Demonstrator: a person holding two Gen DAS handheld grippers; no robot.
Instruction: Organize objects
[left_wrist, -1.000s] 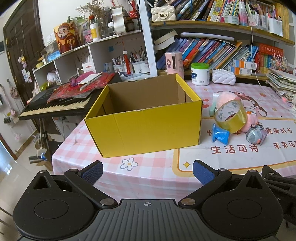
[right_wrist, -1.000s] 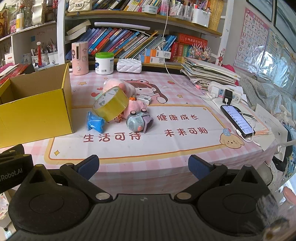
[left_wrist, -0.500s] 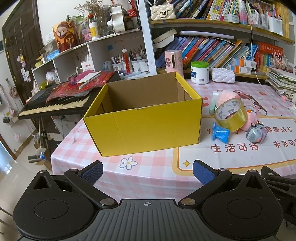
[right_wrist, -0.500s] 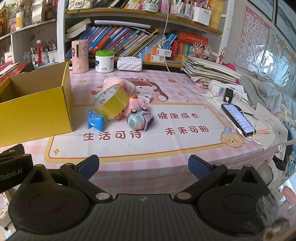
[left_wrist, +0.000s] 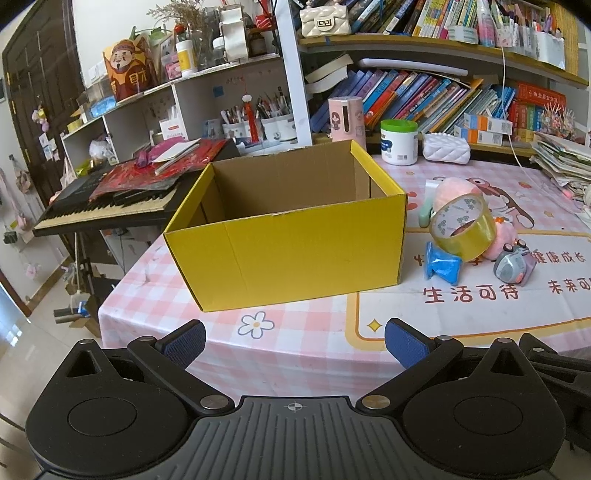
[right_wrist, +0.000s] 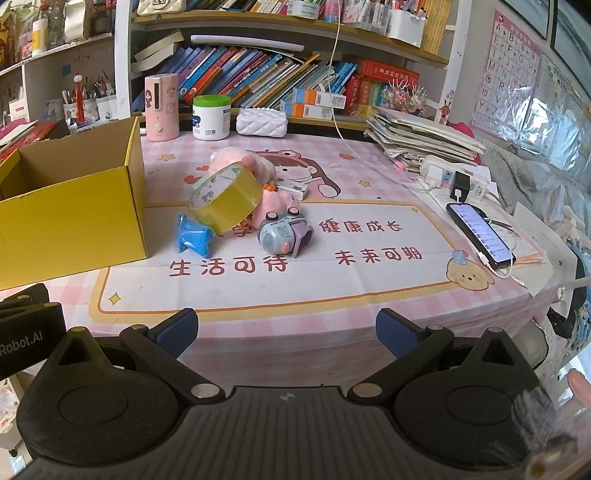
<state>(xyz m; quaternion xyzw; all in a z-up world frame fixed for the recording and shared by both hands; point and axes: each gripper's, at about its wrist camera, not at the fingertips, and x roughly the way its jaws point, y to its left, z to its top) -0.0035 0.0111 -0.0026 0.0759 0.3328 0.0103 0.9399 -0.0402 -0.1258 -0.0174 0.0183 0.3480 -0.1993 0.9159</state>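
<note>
An open yellow cardboard box (left_wrist: 291, 243) (right_wrist: 70, 225) stands on the pink checked tablecloth, and its inside looks bare. To its right lies a small pile: a roll of yellow tape (left_wrist: 463, 225) (right_wrist: 225, 199) leaning on a pink plush toy (left_wrist: 452, 192) (right_wrist: 240, 160), a blue wrapped packet (left_wrist: 441, 267) (right_wrist: 194, 236) and a grey-blue toy (left_wrist: 513, 262) (right_wrist: 282, 236). My left gripper (left_wrist: 293, 341) is open at the table's near edge, in front of the box. My right gripper (right_wrist: 284, 330) is open too, short of the pile, holding nothing.
A phone (right_wrist: 480, 236) on a cable and a power strip (right_wrist: 454, 181) lie at the right. A paper stack (right_wrist: 421, 136), pink dispenser (right_wrist: 160, 107), green-lidded jar (right_wrist: 211, 118) and white pouch (right_wrist: 262, 123) line the back by the bookshelf. A keyboard (left_wrist: 107, 206) stands left of the table.
Both grippers have risen and eased slightly toward the table; the box and pile sit a little nearer in view. Nothing on the table has moved.
</note>
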